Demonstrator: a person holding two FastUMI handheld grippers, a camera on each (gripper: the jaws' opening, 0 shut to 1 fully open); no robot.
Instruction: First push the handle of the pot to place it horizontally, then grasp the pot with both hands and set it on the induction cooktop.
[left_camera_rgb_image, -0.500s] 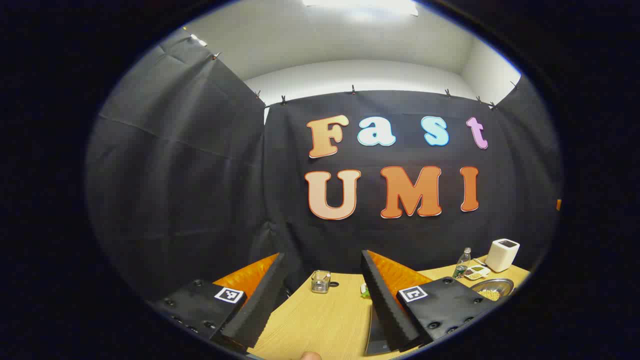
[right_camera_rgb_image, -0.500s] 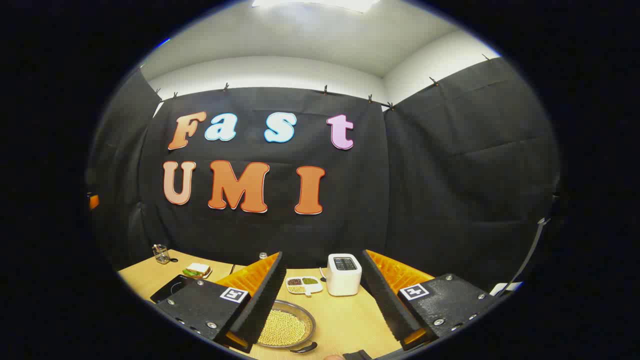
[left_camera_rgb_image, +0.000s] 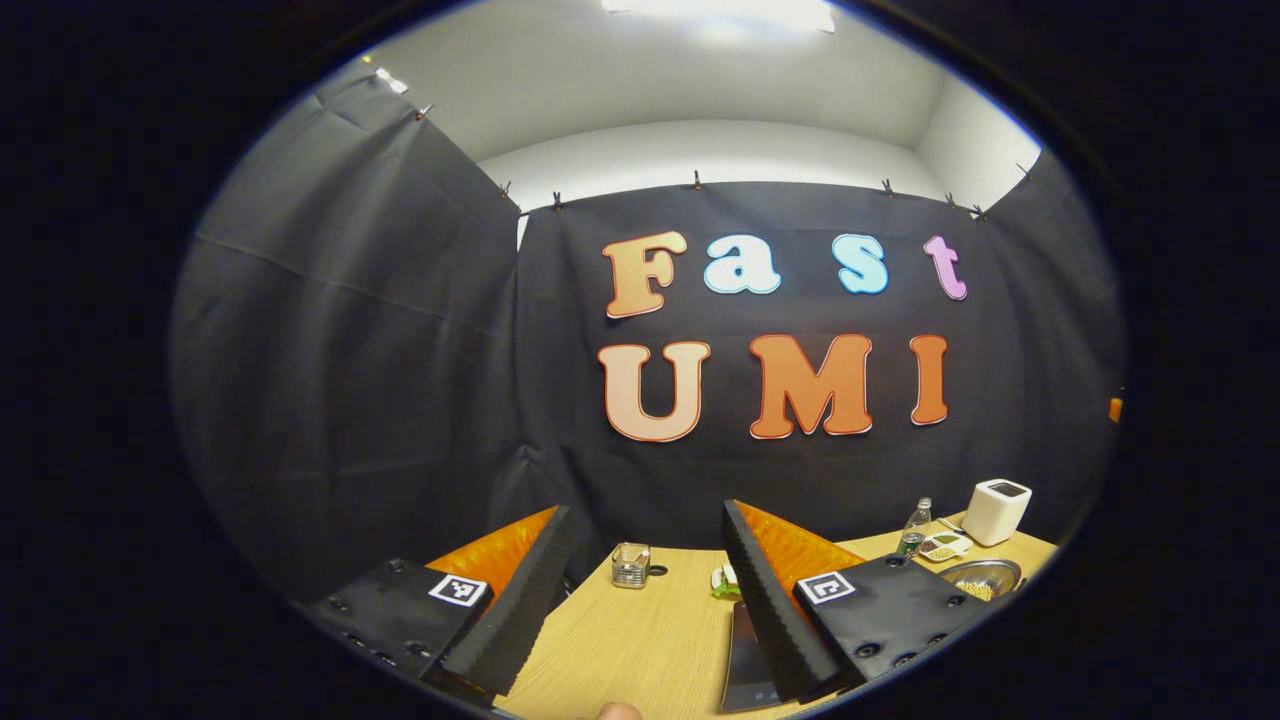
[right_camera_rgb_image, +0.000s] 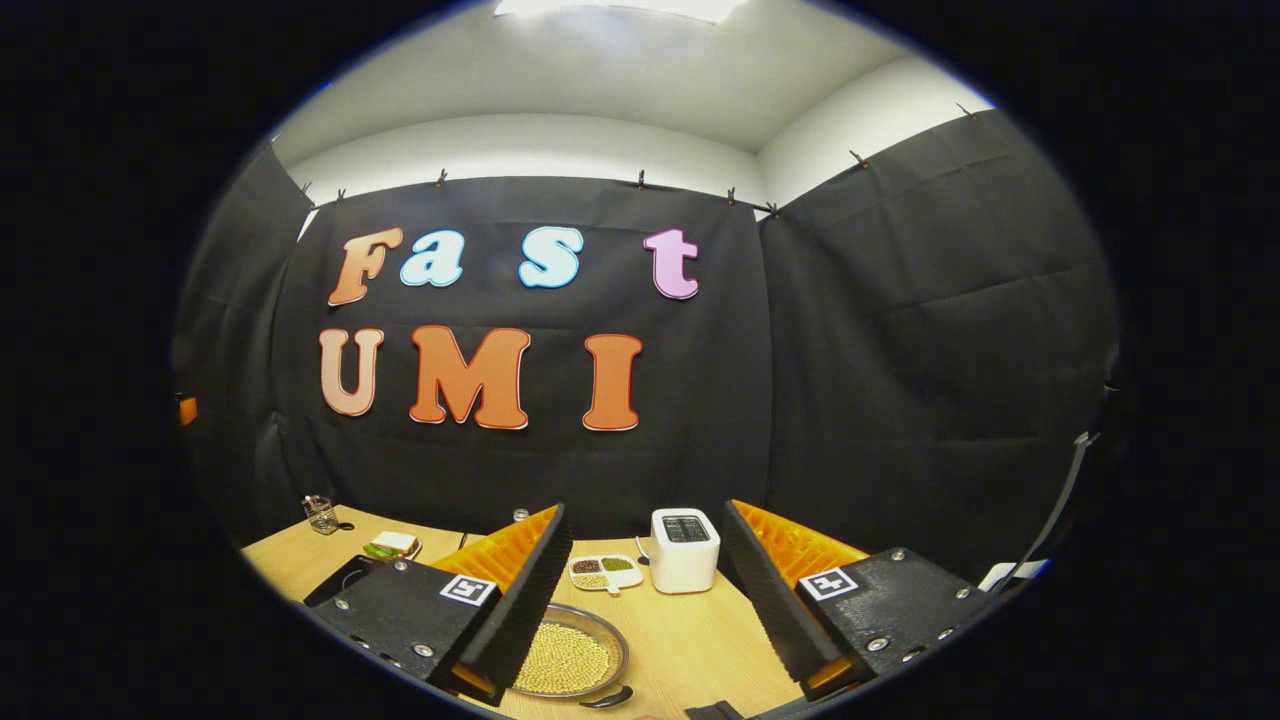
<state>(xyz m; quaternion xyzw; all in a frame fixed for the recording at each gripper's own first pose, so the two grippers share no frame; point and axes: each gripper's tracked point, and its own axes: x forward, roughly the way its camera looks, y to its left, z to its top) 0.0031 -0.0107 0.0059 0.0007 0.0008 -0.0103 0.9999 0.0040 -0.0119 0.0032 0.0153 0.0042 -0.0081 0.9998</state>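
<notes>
- The left gripper (left_camera_rgb_image: 645, 590) is held above the near edge of a wooden table (left_camera_rgb_image: 640, 650); its two fingers stand wide apart with nothing between them.
- The right gripper (right_camera_rgb_image: 645, 590) is likewise raised over the table, fingers spread wide and holding nothing.
- The pot (right_camera_rgb_image: 570, 660), a shallow metal pan full of small yellow beans, sits on the table just ahead of the right gripper, partly hidden behind its left finger. In the left gripper view the same pot (left_camera_rgb_image: 982, 577) lies far off to the right.
- The pot's dark handle (right_camera_rgb_image: 607, 697) sticks out from its near rim, toward the camera and a little to the right.
- The induction cooktop (left_camera_rgb_image: 748, 660), a flat black slab, lies on the table right under the left gripper's right finger. In the right gripper view its corner (right_camera_rgb_image: 335, 582) shows to the left of the pot, well apart from it.
- A white toaster (right_camera_rgb_image: 685, 550) stands at the back of the table, with a small divided dish of beans (right_camera_rgb_image: 605, 571) just beside it on its left.
- A plastic bottle (left_camera_rgb_image: 911, 528) stands near that dish in the left gripper view.
- A glass cup (left_camera_rgb_image: 630, 565) sits near the back edge of the table, between the left gripper's fingers as seen from its camera.
- A plate with a sandwich (right_camera_rgb_image: 392, 545) rests left of the cooktop's corner.
</notes>
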